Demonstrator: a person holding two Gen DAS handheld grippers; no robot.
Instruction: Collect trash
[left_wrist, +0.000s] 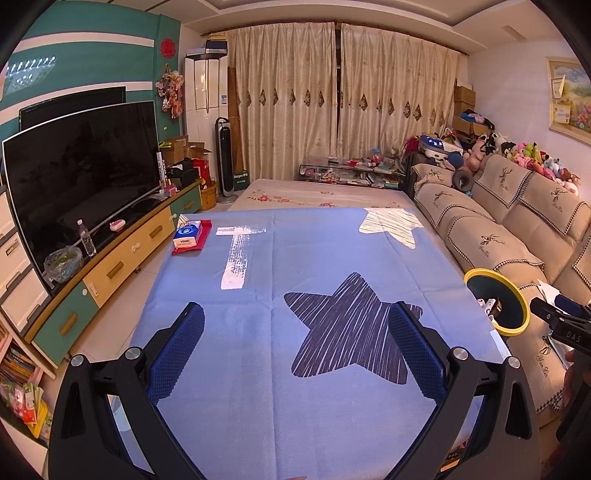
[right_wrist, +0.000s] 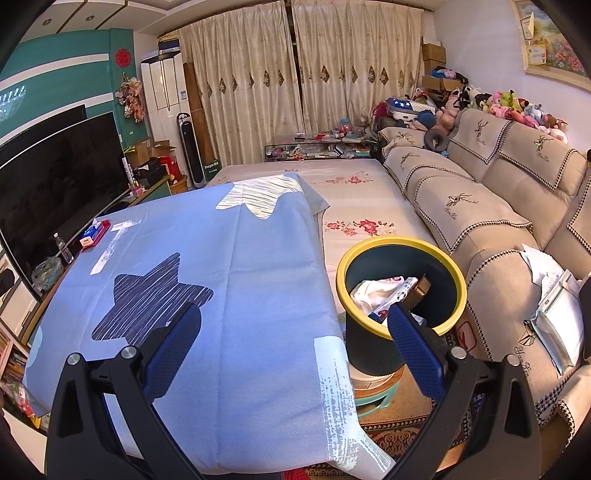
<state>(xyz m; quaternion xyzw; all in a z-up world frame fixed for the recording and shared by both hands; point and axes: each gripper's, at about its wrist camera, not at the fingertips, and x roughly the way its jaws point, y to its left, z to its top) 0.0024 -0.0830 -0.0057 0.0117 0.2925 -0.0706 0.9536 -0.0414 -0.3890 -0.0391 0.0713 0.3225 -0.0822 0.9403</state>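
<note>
In the left wrist view, our left gripper (left_wrist: 295, 343) hangs released above the blue star-patterned cloth (left_wrist: 258, 266). In the right wrist view, our right gripper (right_wrist: 295, 343) is released too; the yellow-rimmed dark green bin (right_wrist: 369, 343) at near right holds crumpled trash (right_wrist: 384, 290).

"DAS" stands in white on the right gripper's black body (left_wrist: 570, 334); other labels are too blurred.
</note>
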